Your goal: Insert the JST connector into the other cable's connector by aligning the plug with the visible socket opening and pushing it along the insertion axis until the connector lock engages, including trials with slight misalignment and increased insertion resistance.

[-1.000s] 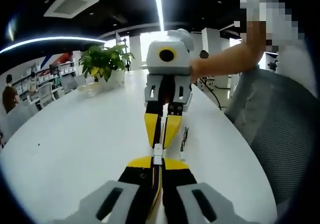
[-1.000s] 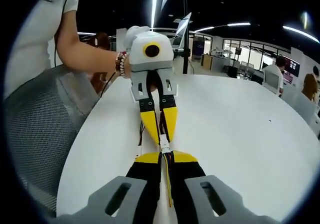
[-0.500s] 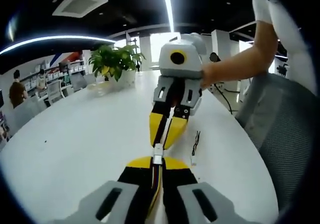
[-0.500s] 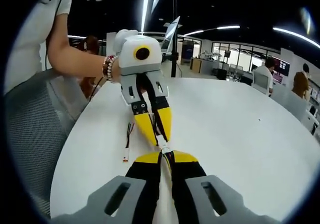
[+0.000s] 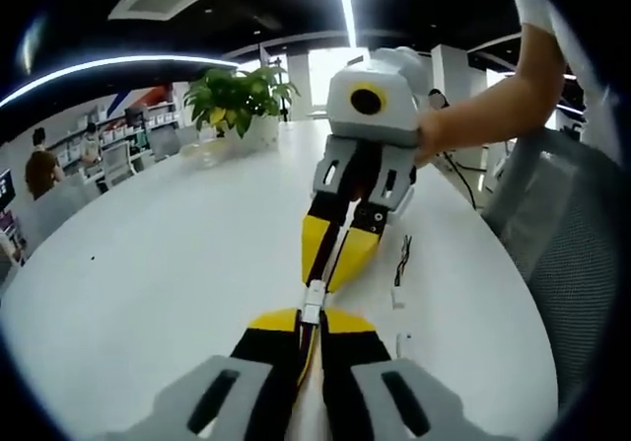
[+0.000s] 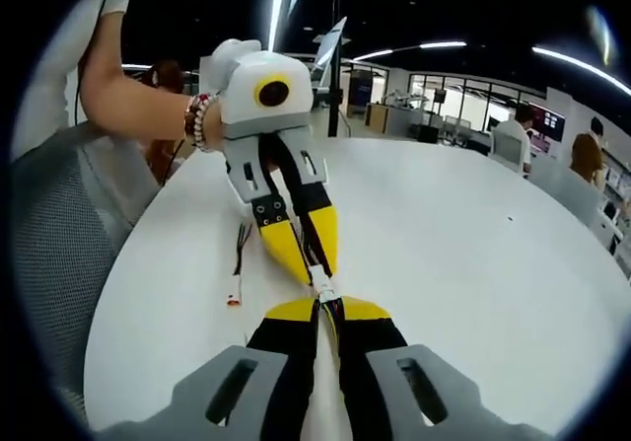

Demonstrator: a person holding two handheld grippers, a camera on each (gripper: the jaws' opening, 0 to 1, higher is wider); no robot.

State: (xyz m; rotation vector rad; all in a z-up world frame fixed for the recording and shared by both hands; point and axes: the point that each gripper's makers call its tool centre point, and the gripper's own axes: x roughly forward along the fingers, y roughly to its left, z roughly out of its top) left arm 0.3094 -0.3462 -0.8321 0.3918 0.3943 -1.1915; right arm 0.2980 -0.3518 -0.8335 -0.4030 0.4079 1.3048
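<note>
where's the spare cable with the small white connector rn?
The spare cable with the small white connector lies loose on the white table, left of the two gripper tips in the right gripper view; in the left gripper view it lies to their right.

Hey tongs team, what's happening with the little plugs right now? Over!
Left tongs and right tongs both shut on cables. White connectors meet tip to tip; lock not visible. Spare cable lies aside on table, not blocking.

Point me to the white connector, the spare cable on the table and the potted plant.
white connector [image 5: 312, 301], left gripper view, its body between the tongs' tips
spare cable [image 6: 237, 268], right gripper view, its dark wires
potted plant [image 5: 237, 96], left gripper view, its leaves
</note>
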